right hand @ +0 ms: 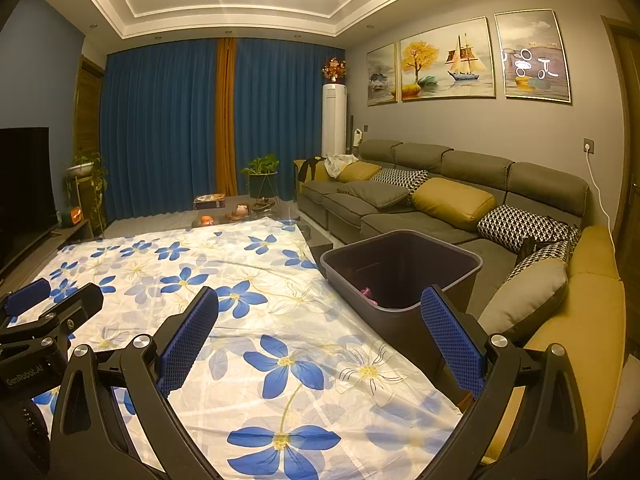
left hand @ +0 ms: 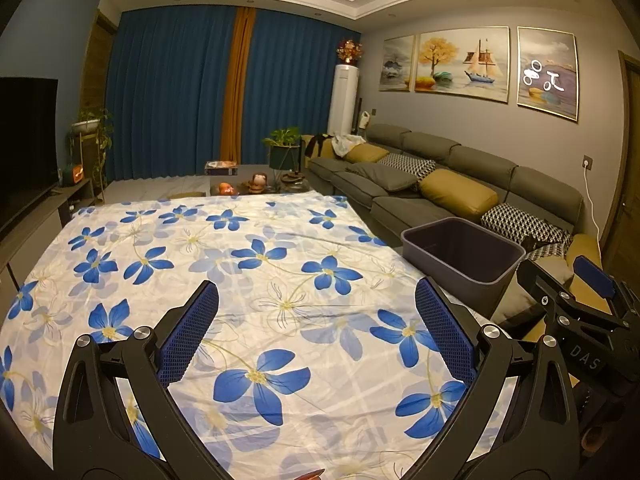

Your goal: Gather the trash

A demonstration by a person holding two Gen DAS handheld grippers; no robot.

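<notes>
A dark grey trash bin [left hand: 460,254] stands off the right edge of the table, in front of the sofa. In the right wrist view the bin [right hand: 400,268] holds a small pink scrap [right hand: 367,294] at its bottom. My left gripper [left hand: 316,292] hovers open over the flowered tablecloth [left hand: 248,264], nothing between its blue pads. My right gripper [right hand: 320,298] is open too and hangs over the cloth's right edge, its right finger in front of the bin's near wall. Each gripper shows in the other's view: the right gripper [left hand: 564,276] and the left gripper [right hand: 60,292]. A sliver of something reddish [left hand: 310,474] peeks in at the bottom edge.
A grey sofa [right hand: 460,184] with yellow and patterned cushions runs along the right wall. Beyond the table a low coffee table [left hand: 256,184] carries small items and a potted plant [left hand: 284,148]. A TV [left hand: 24,144] on a stand is on the left. Blue curtains cover the far wall.
</notes>
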